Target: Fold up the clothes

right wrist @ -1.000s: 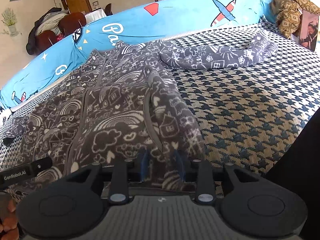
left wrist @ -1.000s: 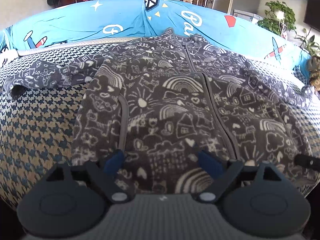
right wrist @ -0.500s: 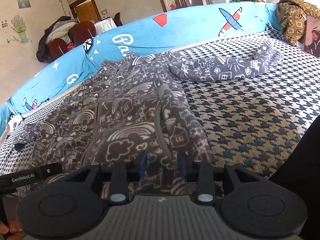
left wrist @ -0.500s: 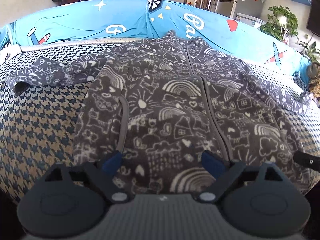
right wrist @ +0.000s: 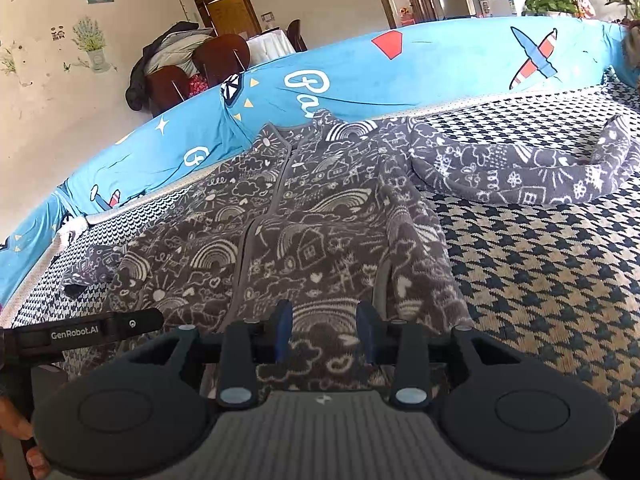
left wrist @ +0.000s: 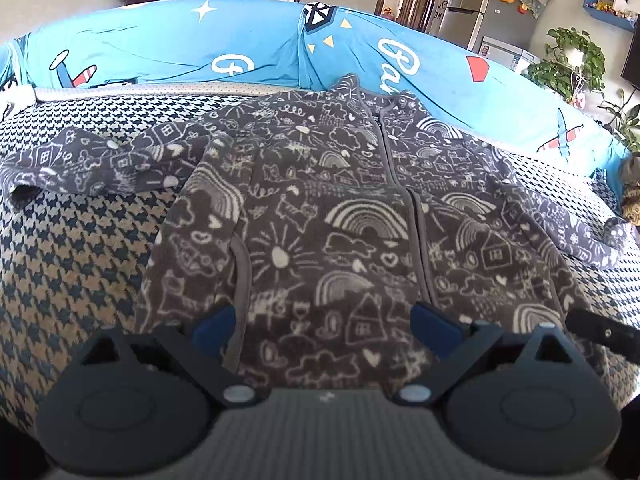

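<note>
Grey fleece jacket [left wrist: 332, 216], white doodle print, lies flat and front-up on the houndstooth sofa seat [left wrist: 80, 248], zip closed down the middle. Collar end touches the blue backrest cover [left wrist: 160, 44]; hem end is nearest me.

Left sleeve [left wrist: 92, 160] is spread out sideways on the seat. Right sleeve [right wrist: 520, 176] curves away across the seat on the other side.

My left claw [left wrist: 322, 320] hovers at the hem, jaws wide apart, blue pads either side of the left front panel, nothing held. Cannot tell whether it touches the fabric.

My right claw [right wrist: 324, 330] is at the hem on the right front panel, jaws at a narrower gap, fleece visible between the pads, no grip.

Left claw's handle, labelled GenRobot.AI [right wrist: 80, 334], shows at the right camera's left edge.
</note>
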